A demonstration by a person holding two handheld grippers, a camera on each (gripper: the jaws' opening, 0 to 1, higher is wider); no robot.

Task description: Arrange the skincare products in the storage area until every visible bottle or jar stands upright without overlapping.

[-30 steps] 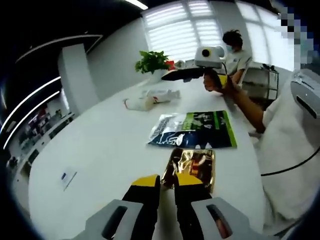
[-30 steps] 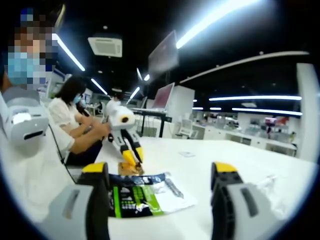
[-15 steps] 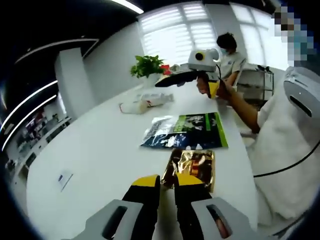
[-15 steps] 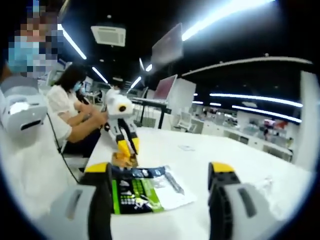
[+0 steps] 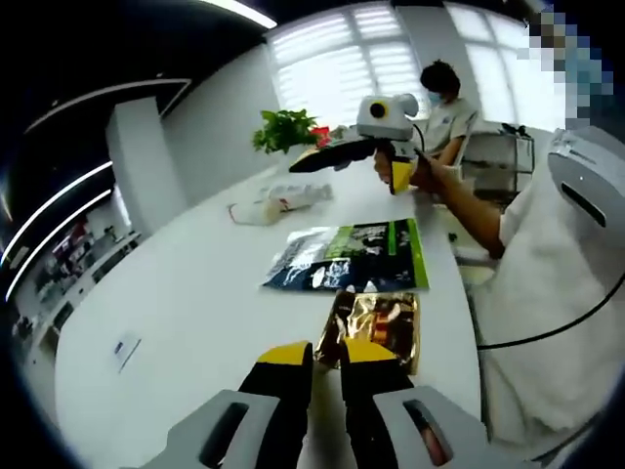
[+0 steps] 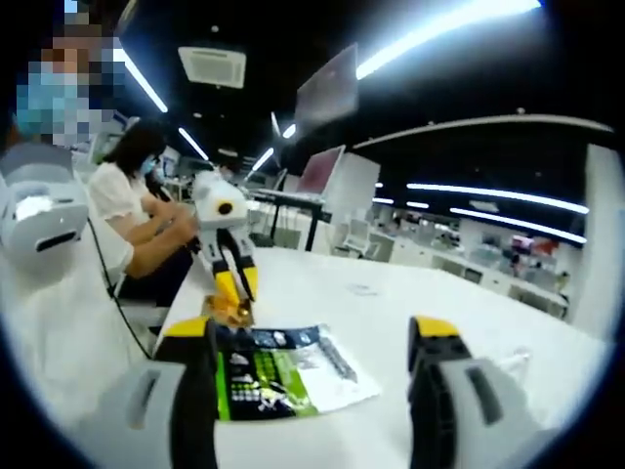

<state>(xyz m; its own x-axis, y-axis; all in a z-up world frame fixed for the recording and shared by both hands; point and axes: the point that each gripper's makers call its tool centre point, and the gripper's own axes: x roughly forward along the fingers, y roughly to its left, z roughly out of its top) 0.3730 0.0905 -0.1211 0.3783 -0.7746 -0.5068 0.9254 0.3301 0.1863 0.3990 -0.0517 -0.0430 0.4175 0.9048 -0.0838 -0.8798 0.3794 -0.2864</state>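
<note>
My left gripper [image 5: 324, 354] is shut on the near corner of a gold foil packet [image 5: 379, 327] that rests on the white table [image 5: 195, 293]. In the right gripper view that gripper [image 6: 232, 289] points down at the gold packet [image 6: 227, 311]. Just beyond lies a flat green and dark sachet [image 5: 347, 256], also visible between my right jaws [image 6: 278, 371]. My right gripper [image 6: 312, 337] stands wide open above the table with nothing between its fingers. A hand holds it up past the sachet [image 5: 305, 161].
A clear plastic bag with white items [image 5: 278, 198] lies further along the table, near a potted plant [image 5: 283, 129]. A small card [image 5: 127, 347] sits at the left. A seated person [image 5: 444, 107] works behind. The person's white sleeve [image 5: 547, 293] fills the right side.
Both views have shifted slightly with the hands. The gold packet stays fixed at my left jaws while the sachet and the right gripper drift left in the left gripper view.
</note>
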